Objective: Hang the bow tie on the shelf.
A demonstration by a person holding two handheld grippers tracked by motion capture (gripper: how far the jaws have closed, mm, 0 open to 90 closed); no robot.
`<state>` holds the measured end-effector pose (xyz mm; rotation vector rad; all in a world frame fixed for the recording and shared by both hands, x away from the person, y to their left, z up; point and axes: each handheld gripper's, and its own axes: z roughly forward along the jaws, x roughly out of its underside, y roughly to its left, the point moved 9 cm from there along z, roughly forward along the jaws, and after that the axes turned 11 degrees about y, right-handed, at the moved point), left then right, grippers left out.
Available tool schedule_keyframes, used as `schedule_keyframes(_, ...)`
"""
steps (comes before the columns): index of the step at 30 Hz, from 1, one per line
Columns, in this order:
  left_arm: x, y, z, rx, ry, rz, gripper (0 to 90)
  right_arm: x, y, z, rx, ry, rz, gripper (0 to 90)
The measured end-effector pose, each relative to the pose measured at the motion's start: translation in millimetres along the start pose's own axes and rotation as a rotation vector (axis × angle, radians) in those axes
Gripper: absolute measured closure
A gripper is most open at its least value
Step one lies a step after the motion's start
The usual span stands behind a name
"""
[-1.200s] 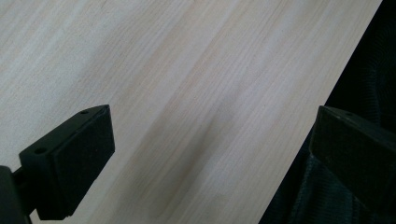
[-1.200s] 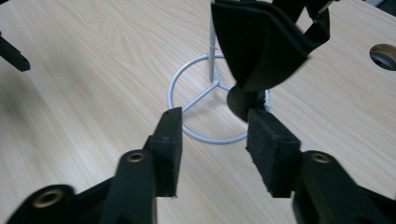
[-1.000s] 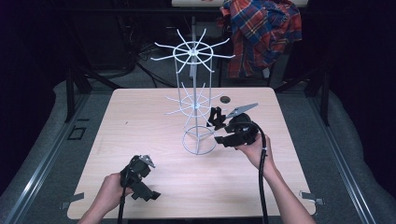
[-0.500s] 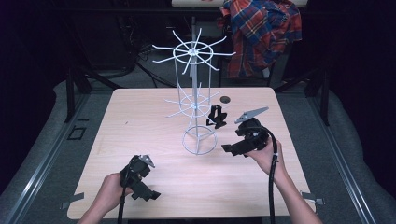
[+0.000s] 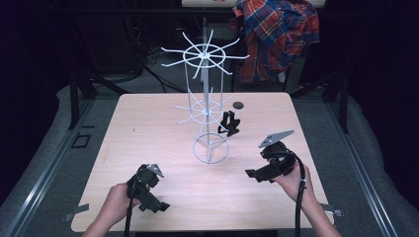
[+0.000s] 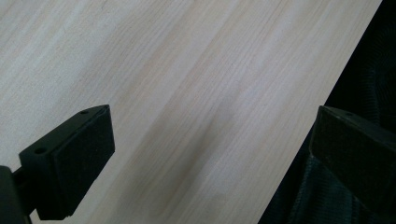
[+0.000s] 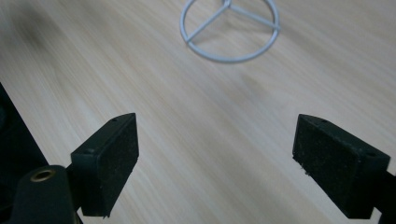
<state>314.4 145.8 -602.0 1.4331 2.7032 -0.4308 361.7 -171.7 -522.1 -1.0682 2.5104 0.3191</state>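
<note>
Now, wire rack (image 5: 206,106): upright mid-worktop (image 5: 148,123), ring base flat on the wood.
Black clip (image 5: 230,123): hanging on a lower rack arm, right of the pole.
Right claw (image 5: 252,174): right of the rack's base, jaws just opening, spread wide, nothing between them.
Left claw (image 5: 157,205): well left of the base, near the worktop's front edge, spread, holding nothing.

The high view looks forward and down from above the person's side onto the whole pale wooden table (image 5: 148,123). Both gripper views sit close over that tabletop; the right one shares the white wire rack's ring base (image 7: 229,29) with the high view (image 5: 211,150).
</note>
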Motion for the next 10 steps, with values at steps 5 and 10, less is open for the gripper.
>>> schedule_keyframes(5,-0.4,0.1,0.8,0.002,-0.002,-0.002,0.2,21.9,1.0,11.8,0.027,0.07,-0.004,13.5)
schedule_keyframes(10,-2.2,0.1,1.8,0.009,-0.003,0.003,0.2,40.7,-2.5,20.7,0.11,0.166,-0.04,14.7)
